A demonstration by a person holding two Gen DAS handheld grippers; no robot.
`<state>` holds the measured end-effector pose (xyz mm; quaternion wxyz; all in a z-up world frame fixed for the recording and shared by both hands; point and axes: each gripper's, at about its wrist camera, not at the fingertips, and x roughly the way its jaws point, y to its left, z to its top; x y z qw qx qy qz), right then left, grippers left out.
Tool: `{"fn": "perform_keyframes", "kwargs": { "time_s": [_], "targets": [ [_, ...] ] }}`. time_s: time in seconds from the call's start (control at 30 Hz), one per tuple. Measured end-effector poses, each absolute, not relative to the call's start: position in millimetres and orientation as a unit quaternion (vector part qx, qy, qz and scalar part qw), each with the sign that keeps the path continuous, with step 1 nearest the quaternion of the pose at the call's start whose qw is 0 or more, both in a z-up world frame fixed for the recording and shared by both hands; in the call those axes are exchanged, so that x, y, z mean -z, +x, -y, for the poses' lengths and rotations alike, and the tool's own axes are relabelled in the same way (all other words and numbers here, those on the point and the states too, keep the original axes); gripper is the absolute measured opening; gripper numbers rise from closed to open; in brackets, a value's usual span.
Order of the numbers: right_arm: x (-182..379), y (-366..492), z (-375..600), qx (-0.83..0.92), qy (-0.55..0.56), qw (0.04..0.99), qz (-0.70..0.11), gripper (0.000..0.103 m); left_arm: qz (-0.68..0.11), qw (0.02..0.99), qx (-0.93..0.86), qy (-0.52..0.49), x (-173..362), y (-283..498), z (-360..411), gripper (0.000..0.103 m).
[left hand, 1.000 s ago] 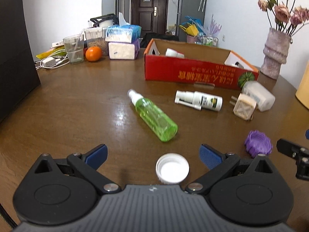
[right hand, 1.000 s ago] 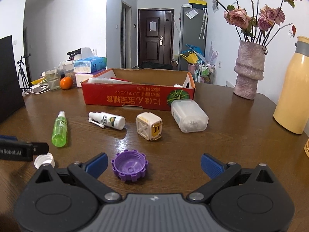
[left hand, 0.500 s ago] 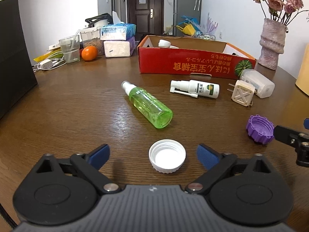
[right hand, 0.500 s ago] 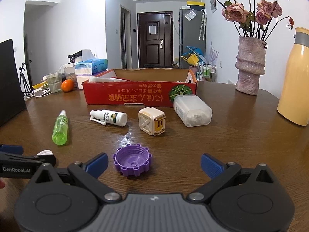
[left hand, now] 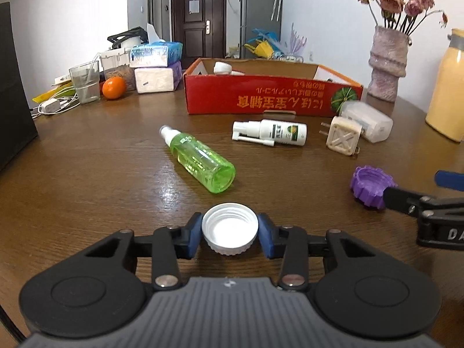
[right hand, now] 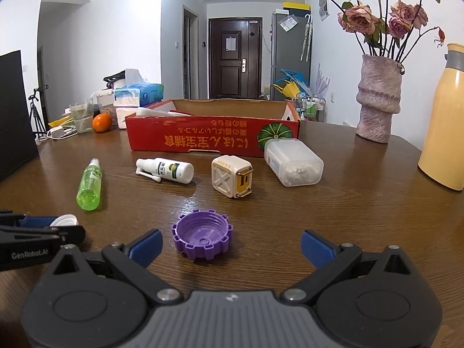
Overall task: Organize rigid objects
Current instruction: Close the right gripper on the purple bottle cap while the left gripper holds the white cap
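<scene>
Left wrist view: left gripper (left hand: pixel 229 233) pads clamp the white cap (left hand: pixel 229 232) on the table (left hand: pixel 87 174). Right gripper (right hand: pixel 231 245) stands wide, purple cap (right hand: pixel 202 234) between its fingers, ungripped. Step: grasping. Next, probably: lift, carry to red box (left hand: pixel 269 98).

A round dark-brown wooden table (left hand: pixel 87 156) is being occupied along its far edge by several items. A textured pink-grey ceramic vase (right hand: pixel 378 98) of dried pink roses (right hand: pixel 359 18) is being displayed at the right, with a tall yellow thermos flask (right hand: pixel 443 121) standing beside it. At the left, an orange fruit (left hand: pixel 114 87) is being kept just beside a clear drinking glass (left hand: pixel 85 82), near two stacked tissue packs (left hand: pixel 156 68) and a white charger with cable (left hand: pixel 50 105). A dark wooden door (right hand: pixel 234 58) is being shown shut in the background.
</scene>
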<state>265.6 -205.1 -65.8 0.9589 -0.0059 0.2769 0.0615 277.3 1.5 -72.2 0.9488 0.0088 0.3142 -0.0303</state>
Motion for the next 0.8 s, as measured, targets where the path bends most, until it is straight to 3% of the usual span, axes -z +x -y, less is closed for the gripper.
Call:
{"fn": "perform_keyframes", "kwargs": {
  "time_s": [0.6,0.8],
  "targets": [
    [73.0,292.8,189.8,-0.062,0.010,0.951,-0.303,0.095,-0.271,0.962,0.010,-0.032,52.5,286.7,-27.6,0.041],
    [76.5,304.6,184.8,-0.062,0.005,0.945,-0.321,0.086,-0.271,0.962,0.015,-0.030,54.8,287.3,-26.9,0.041]
  ]
}}
